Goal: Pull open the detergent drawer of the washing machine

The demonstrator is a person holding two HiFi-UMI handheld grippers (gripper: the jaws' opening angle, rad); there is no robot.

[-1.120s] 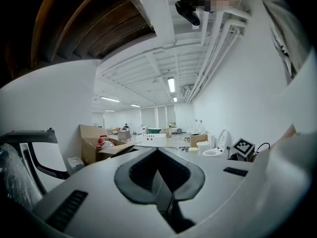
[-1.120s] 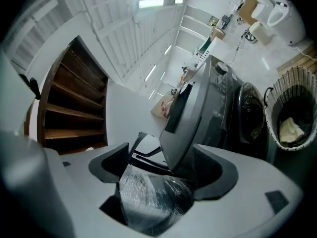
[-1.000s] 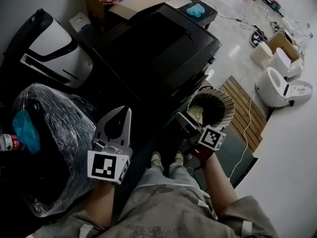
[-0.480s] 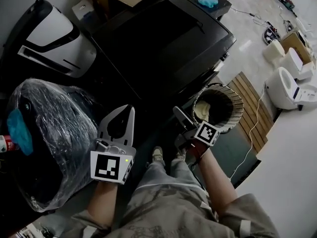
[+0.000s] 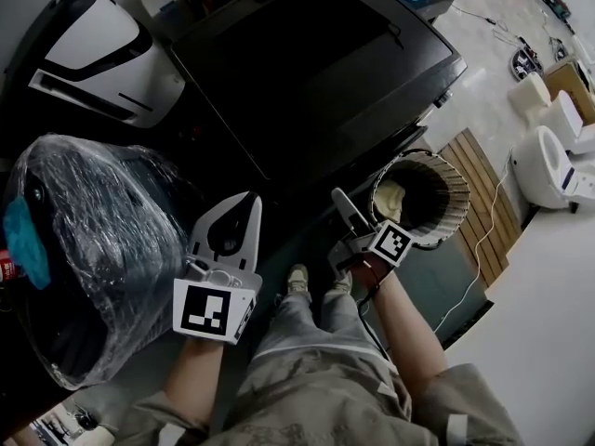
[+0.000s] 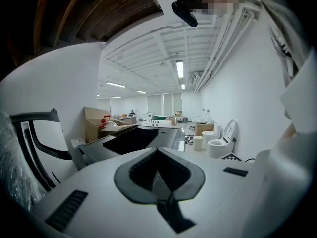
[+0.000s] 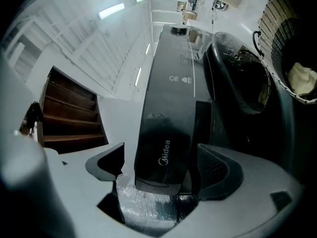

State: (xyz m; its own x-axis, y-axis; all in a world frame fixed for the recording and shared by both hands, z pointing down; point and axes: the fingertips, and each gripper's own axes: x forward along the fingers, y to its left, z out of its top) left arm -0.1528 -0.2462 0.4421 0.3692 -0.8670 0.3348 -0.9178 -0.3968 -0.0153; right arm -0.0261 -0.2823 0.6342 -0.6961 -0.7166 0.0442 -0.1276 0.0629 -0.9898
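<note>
Black drawer front (image 7: 166, 145) (the detergent one, I think) shows inside the right claw (image 7: 159, 166), jaws opening: grip its edge squarely, pull straight.

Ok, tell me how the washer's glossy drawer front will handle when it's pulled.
The drawer front looks rigid, so it should probably slide straight rather than flex. Its glossy face may be slippery to pinch. The right hand-held gripper has it between its opening jaws, not gripped. The washing machine looks bulky, so it likely won't shift.
</note>
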